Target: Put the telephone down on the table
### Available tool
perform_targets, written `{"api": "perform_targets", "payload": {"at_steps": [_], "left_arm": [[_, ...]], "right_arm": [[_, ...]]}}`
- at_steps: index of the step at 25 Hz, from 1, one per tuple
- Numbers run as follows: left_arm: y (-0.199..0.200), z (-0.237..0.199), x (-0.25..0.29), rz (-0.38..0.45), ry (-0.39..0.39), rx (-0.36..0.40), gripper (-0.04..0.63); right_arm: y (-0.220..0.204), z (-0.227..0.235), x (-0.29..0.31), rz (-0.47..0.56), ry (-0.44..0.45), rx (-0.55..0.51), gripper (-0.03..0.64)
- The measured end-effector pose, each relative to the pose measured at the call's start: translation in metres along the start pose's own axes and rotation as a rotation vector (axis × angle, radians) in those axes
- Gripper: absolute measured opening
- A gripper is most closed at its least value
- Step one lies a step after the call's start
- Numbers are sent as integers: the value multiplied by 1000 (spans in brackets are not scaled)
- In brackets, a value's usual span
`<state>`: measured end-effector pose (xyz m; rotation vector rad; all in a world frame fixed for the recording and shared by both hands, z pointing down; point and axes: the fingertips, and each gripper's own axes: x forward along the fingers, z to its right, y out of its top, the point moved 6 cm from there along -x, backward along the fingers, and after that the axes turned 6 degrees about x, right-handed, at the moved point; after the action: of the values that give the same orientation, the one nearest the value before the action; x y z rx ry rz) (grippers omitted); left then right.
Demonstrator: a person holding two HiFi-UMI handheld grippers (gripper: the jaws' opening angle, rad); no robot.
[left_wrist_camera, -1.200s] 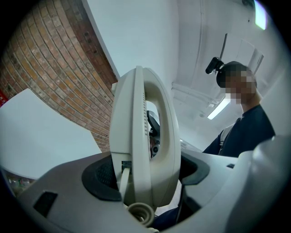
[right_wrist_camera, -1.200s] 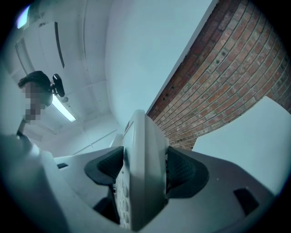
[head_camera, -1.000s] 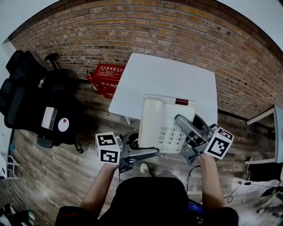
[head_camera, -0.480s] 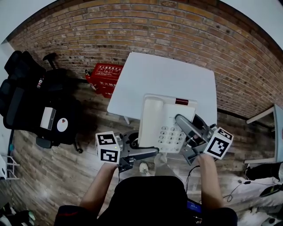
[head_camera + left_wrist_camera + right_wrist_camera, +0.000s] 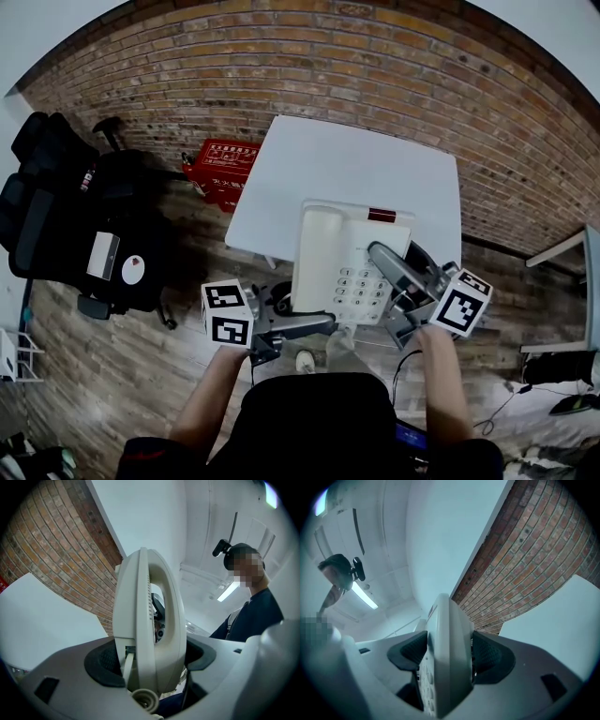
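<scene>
Head view — my left gripper [image 5: 317,324] and right gripper [image 5: 386,274] clamp the telephone [image 5: 349,253] over the table [image 5: 361,159], near edge — next, lower it level.

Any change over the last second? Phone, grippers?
Nothing visibly changed. The left gripper and right gripper stay clamped on the telephone, one on each side, and it is held over the near edge of the table as before.
</scene>
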<state>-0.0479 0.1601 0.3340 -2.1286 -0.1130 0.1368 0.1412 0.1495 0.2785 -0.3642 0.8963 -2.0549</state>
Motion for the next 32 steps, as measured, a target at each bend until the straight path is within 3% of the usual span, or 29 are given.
{"api": "perform_targets", "payload": {"at_steps": [4,10,32], "left_arm": [[1,-4,2,-1,2,-1,344],[19,-40,34,8,36,-22,344],[44,-123,94,44,152,-82,344]], "right_arm": [[2,4,1,-3,-1,3,285],[37,48,12,-38,9,30,285],[96,152,46,-136,65,108,285]]}}
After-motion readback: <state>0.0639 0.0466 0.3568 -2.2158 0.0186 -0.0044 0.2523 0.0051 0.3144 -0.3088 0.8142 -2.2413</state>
